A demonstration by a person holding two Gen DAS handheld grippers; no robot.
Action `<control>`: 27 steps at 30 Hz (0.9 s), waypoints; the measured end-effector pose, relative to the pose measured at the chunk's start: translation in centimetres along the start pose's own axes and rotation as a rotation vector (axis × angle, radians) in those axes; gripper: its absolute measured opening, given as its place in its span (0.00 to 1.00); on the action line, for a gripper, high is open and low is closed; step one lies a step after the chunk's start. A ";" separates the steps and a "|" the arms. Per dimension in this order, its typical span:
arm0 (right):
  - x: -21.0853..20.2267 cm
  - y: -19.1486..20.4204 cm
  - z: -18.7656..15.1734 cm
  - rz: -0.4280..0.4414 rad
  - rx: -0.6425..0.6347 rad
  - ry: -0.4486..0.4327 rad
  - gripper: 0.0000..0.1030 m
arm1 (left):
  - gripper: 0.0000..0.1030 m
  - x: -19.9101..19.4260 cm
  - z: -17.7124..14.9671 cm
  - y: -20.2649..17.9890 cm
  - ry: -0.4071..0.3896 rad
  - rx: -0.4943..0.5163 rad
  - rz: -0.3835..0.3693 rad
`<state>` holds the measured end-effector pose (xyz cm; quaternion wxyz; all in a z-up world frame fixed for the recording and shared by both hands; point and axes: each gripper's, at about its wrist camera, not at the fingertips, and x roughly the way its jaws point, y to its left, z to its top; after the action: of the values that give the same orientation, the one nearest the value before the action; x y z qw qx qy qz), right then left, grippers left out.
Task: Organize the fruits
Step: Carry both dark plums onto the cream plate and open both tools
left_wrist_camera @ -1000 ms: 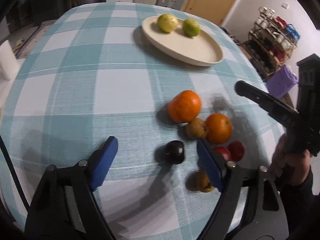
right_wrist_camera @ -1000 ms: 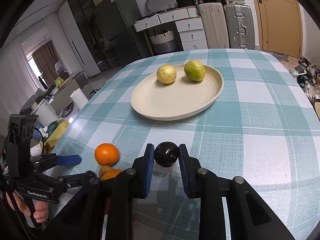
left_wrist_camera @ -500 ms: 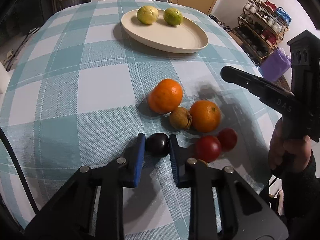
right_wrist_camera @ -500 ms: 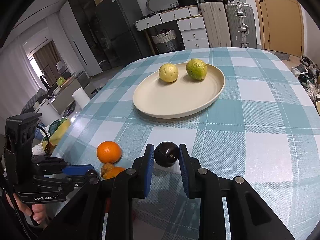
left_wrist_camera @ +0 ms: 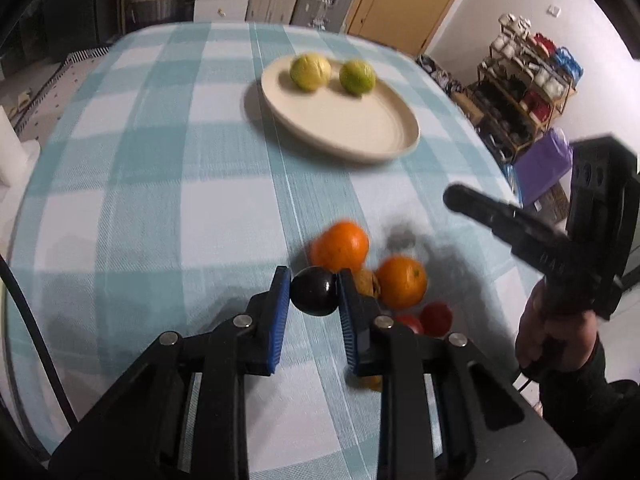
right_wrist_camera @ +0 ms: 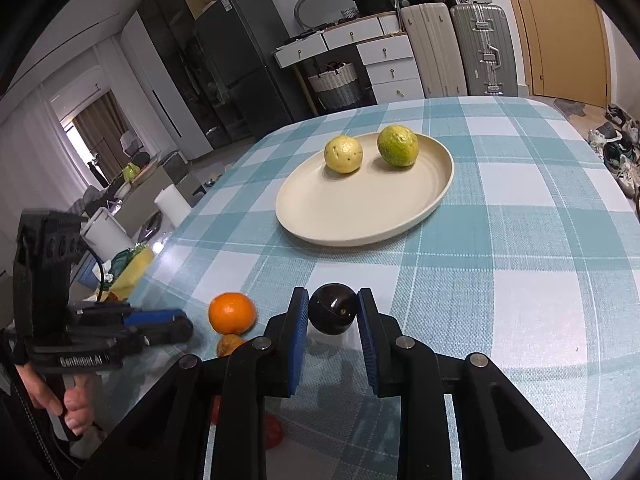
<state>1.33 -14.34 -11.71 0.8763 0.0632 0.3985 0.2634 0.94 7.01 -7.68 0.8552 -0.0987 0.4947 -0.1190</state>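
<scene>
A dark plum (left_wrist_camera: 313, 291) is sitting clamped between the blue fingers (left_wrist_camera: 280, 312) of the left gripper (left_wrist_camera: 312, 296), just in front of a cluster of two oranges (left_wrist_camera: 340, 246), a brownish fruit (left_wrist_camera: 366, 282) and two red fruits (left_wrist_camera: 437, 319) near the counter's (left_wrist_camera: 140, 200) right edge. A broad stretch of checked cloth is lying open between that cluster and the cream plate (left_wrist_camera: 360, 132), which is carrying a yellow fruit (left_wrist_camera: 310, 71) and a green one (left_wrist_camera: 357, 76) at its far side, leaving most of the dish bare.

The right wrist view is showing what the left cannot: a second dark, glossy plum (right_wrist_camera: 333, 309) gripped in the right gripper (right_wrist_camera: 333, 312), with its fingers (right_wrist_camera: 298, 328) pressing both sides. It is also showing the counter's left edge dropping away beside one orange (right_wrist_camera: 232, 312), and a hand (right_wrist_camera: 60, 404) holding the left gripper's handle. The left view is blurred.
</scene>
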 end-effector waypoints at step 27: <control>6.3 -0.2 14.1 0.035 -0.094 -0.034 0.24 | 0.20 5.9 18.3 2.8 -0.076 -0.066 -0.063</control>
<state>15.15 -9.92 -6.51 0.8801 0.0332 0.3696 0.2961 19.99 8.81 -4.34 0.8655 -0.1468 0.4620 -0.1258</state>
